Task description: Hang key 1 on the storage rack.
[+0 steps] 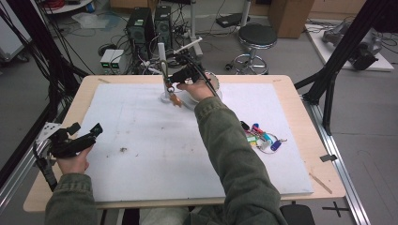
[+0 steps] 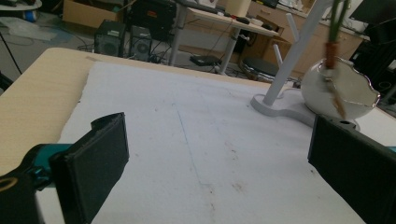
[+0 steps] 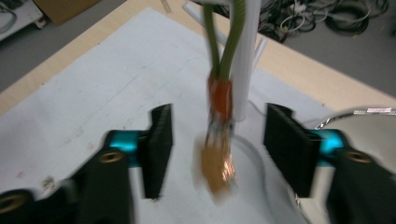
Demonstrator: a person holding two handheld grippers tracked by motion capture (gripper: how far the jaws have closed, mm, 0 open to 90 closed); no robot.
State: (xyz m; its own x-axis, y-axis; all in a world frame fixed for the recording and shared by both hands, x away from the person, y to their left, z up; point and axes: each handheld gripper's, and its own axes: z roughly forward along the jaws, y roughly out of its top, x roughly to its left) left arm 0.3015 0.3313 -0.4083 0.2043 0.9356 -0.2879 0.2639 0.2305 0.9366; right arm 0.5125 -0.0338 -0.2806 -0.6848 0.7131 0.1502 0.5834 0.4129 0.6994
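The tag (image 3: 218,140) hung upright from the stand (image 3: 246,60), dead between the wide-open, empty right tongs (image 3: 217,151); the left tongs (image 1: 82,133), also open and empty, rested far off near the counter (image 1: 300,122) edge.

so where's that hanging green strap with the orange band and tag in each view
High view: the strap hangs from the white stand at the far middle of the table, beside the right gripper.
Left gripper view: at the top right edge, hanging in front of the white bowl.
Right gripper view: centre, hanging between the open jaws.
Shared landmark: the white stand's upright post.
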